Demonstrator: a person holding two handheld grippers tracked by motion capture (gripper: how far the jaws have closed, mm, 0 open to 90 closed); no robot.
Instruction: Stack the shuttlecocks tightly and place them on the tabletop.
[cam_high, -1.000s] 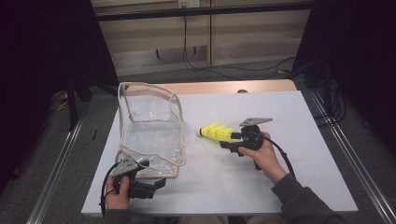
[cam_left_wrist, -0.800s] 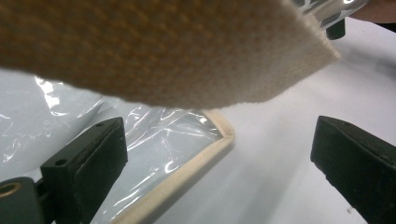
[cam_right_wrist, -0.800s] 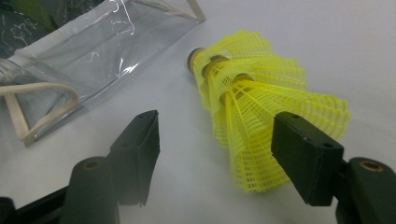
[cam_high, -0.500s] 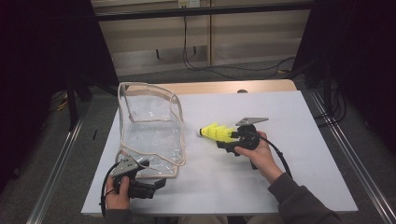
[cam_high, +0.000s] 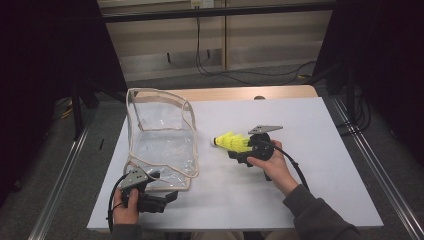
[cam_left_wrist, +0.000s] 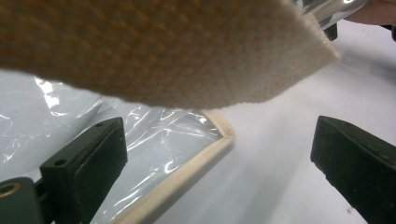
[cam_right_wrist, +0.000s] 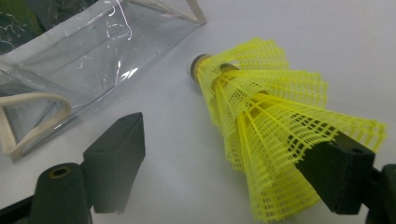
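A yellow plastic-mesh shuttlecock (cam_right_wrist: 261, 126) with a pale cork tip lies on the white table (cam_high: 320, 130), at 3 o'clock of the clear vinyl bag (cam_high: 162, 145) with cream fabric piping. The right gripper (cam_right_wrist: 224, 163) has just been opening; its jaws stand spread, one pad against the skirt. The left gripper (cam_left_wrist: 219, 163) stands spread at the bag's 6 o'clock corner, a blurred woven strap (cam_left_wrist: 154, 46) cutting off its view.

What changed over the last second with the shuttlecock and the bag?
The right gripper has just been opening its jaws; the yellow shuttlecock lies between them, touching one pad only. It moved little. The left gripper and the clear bag stayed put.
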